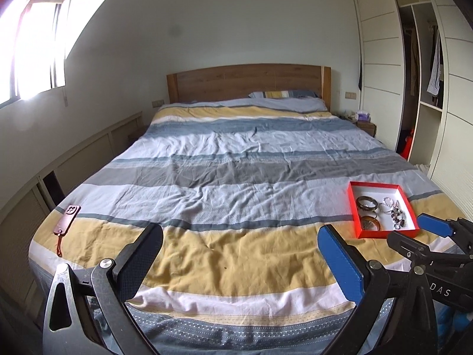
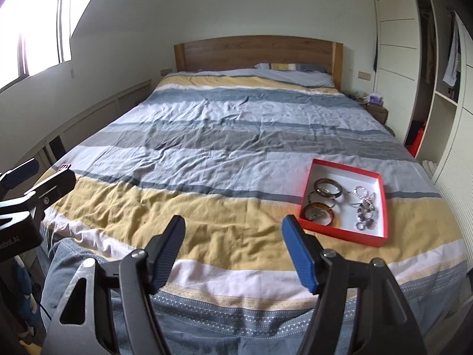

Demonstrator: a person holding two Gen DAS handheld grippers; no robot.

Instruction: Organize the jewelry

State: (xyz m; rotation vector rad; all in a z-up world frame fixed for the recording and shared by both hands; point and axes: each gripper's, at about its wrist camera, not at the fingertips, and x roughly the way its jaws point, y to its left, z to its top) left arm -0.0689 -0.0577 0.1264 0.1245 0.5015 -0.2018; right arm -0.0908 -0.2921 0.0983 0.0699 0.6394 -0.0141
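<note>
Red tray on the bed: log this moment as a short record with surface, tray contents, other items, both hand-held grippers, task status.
surface: striped bed cover
tray: red tray, near the foot of the bed on its right side
contents: brown bangles, silver chains and rings, all inside the tray
other items: phone on the bed's left edge
left hand-held gripper: open, empty, off the tray
right hand-held gripper: open, empty, left of the tray
status: no jewelry loose on the cover
</note>
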